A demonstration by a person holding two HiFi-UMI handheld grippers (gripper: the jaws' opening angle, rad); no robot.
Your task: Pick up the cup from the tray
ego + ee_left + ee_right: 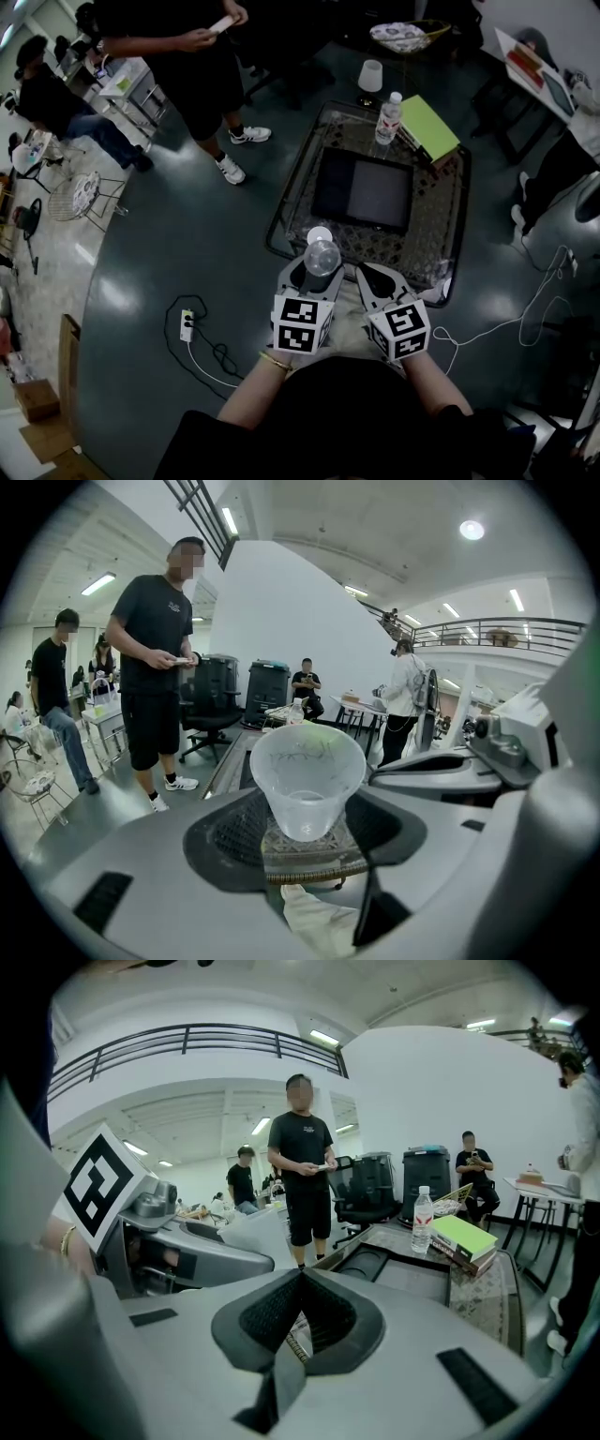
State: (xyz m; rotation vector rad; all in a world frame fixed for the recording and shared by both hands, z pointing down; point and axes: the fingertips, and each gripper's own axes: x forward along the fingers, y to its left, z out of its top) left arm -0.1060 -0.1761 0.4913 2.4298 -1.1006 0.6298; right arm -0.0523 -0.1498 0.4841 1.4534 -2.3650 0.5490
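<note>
A clear plastic cup (322, 255) stands upright between the jaws of my left gripper (314, 272), lifted over the near edge of the glass table (441, 234). In the left gripper view the cup (307, 778) fills the gap and both pads press its lower sides, so the left gripper (305, 829) is shut on it. The dark tray (361, 192) lies on the table's middle with nothing showing on it. My right gripper (377, 279) hovers beside the left one. Its jaws meet with nothing between them in the right gripper view (300, 1288).
A water bottle (388, 119) and a green-topped stack of books (428, 128) stand at the table's far end, with a white lamp (370, 77) behind. A person (187, 56) stands far left of the table. A power strip (187, 326) and cables lie on the floor.
</note>
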